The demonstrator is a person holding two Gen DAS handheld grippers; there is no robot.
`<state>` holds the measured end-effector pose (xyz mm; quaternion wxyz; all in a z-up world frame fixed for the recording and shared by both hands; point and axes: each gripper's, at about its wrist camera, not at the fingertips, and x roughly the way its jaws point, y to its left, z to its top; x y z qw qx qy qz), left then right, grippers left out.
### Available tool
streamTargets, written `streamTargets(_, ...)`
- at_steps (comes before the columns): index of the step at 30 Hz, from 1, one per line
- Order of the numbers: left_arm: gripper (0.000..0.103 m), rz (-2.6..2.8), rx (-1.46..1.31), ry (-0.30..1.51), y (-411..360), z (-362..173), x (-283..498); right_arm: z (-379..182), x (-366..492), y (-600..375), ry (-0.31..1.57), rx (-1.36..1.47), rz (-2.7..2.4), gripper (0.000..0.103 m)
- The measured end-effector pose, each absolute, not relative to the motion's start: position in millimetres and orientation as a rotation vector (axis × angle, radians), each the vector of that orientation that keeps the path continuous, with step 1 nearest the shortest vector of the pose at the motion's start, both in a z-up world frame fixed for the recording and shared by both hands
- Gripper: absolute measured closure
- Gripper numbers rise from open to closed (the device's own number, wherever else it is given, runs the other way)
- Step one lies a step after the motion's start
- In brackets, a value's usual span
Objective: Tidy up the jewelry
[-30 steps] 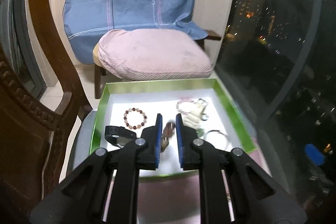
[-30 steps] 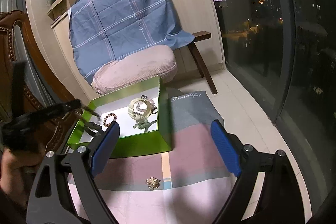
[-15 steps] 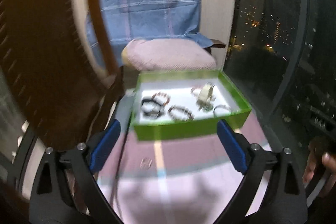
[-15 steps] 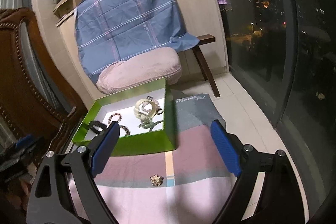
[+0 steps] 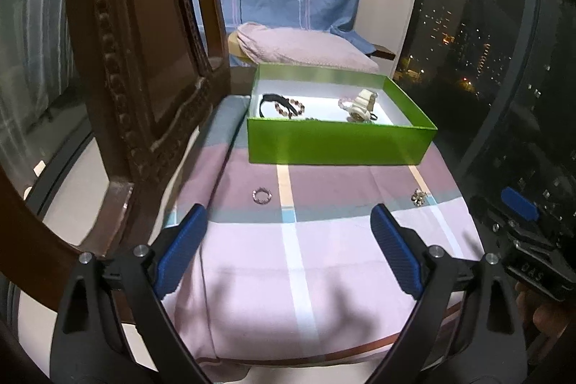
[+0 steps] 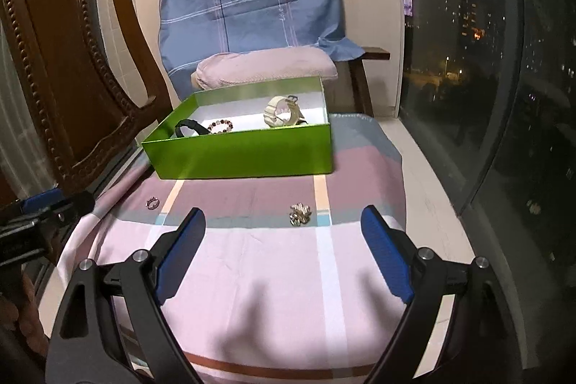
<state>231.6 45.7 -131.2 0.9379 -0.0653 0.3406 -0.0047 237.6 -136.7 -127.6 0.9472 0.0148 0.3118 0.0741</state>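
The left gripper (image 5: pixel 288 251) is wide open and holds nothing. A small ring (image 5: pixel 261 196) lies on the striped cloth (image 5: pixel 324 276) just ahead of it, a bit to the left. The right gripper (image 6: pixel 284 251) is wide open too, and a shiny brooch (image 6: pixel 300 214) lies just ahead, between its fingers. The green box (image 6: pixel 244 155) sits farther back with bracelets (image 6: pixel 220 126) inside.

Glossy green box (image 5: pixel 338 141) on matt striped cloth (image 5: pixel 324 261); carved wooden chair (image 5: pixel 144 60).

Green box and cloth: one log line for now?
left gripper open | right gripper open | ring, brooch on cloth | bracelets in green box
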Motion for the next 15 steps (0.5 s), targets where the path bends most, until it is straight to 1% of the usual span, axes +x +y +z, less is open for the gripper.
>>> streamTargets(15, 0.016, -0.01, -0.126, 0.722, 42.8, -136.3, 233.7, -131.7, 242.7, -140.5, 0.646, 0.051, 0.142, 0.017)
